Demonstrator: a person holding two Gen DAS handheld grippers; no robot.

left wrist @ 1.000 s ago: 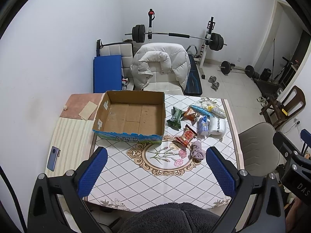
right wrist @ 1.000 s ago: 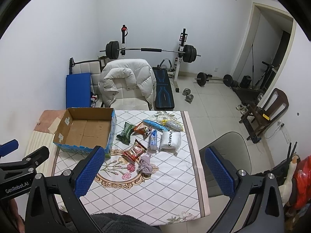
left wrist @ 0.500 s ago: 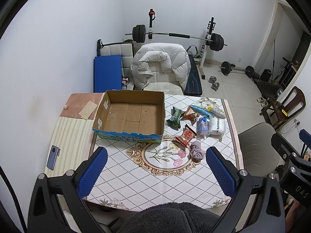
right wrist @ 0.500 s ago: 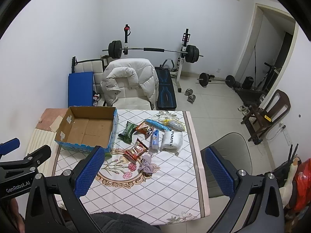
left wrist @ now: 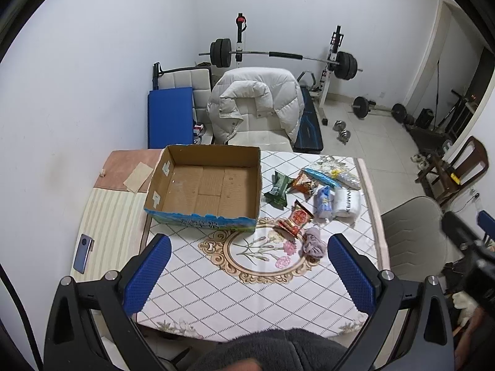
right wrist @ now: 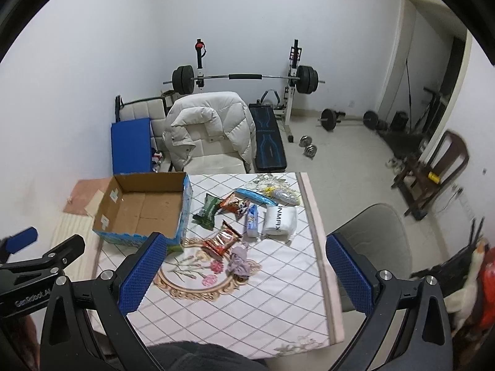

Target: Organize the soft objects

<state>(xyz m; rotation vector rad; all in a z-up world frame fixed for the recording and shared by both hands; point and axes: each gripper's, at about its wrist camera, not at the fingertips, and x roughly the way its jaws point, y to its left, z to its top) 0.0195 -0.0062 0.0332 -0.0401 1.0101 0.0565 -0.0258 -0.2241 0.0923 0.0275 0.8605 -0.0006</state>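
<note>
We list an open cardboard box (left wrist: 204,185), upright and empty, at the table's far left. To its right we count a loose cluster: green packet (left wrist: 277,188), orange snack bag (left wrist: 304,181), red snack packet (left wrist: 297,218), blue-white tissue pack (left wrist: 322,201) touching a white roll (left wrist: 347,202), and a clear bag (left wrist: 340,173) farthest back. We note a crumpled lilac cloth (left wrist: 314,245) nearest us, just beside the red snack packet.

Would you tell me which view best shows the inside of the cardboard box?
The left wrist view: the cardboard box lies open, its whole floor visible. In the right wrist view its near corner hides behind a gripper finger.
</note>
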